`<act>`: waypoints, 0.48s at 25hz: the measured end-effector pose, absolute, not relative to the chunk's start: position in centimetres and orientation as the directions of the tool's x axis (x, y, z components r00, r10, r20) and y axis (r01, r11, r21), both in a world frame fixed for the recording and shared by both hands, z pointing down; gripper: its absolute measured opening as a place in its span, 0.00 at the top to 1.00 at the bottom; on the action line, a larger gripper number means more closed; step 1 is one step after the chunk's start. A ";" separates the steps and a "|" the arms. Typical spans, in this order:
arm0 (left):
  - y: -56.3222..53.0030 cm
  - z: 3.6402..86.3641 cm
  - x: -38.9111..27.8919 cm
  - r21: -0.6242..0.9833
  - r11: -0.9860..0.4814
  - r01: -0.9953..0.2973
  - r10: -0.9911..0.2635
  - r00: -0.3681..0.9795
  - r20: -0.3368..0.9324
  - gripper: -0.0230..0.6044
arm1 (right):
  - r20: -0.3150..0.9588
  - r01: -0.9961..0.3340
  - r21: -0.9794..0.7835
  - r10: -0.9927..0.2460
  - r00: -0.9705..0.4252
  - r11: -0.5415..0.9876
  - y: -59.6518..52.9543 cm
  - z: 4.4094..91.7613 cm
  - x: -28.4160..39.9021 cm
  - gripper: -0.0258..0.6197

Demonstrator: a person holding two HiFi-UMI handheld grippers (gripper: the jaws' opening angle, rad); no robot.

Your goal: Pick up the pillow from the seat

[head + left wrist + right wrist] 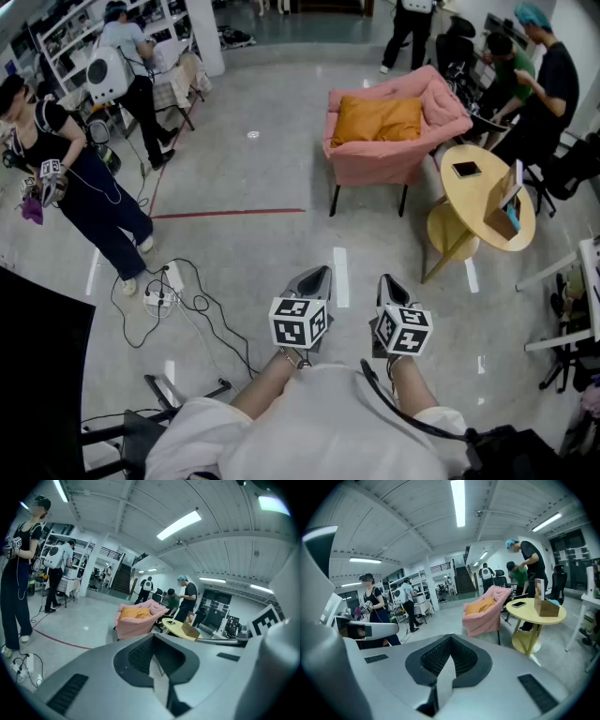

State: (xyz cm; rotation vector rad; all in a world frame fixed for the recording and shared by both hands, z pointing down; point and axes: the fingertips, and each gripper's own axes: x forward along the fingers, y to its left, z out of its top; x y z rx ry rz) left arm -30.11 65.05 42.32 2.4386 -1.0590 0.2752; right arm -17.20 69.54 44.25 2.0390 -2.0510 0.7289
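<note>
An orange pillow (379,119) lies on the seat of a pink armchair (389,161) across the floor, well ahead of me. The pillow (135,613) shows small and distant in the left gripper view, and the same pillow (481,606) in the right gripper view. My left gripper (322,273) and right gripper (386,280) are held close to my body, side by side, both shut with nothing between the jaws. Both point toward the armchair, far from it.
A round yellow table (485,199) with a phone (466,170) and a cardboard box (504,204) stands right of the armchair. People stand at the left (80,192) and back right (544,89). A power strip with cables (159,298) lies on the floor at my left.
</note>
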 end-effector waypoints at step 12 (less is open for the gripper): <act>63.7 42.6 -32.8 0.343 -0.590 -0.731 -0.642 0.682 0.350 0.95 | 0.451 -0.979 -0.198 -0.891 -0.040 -0.057 68.5 44.3 -19.3 0.92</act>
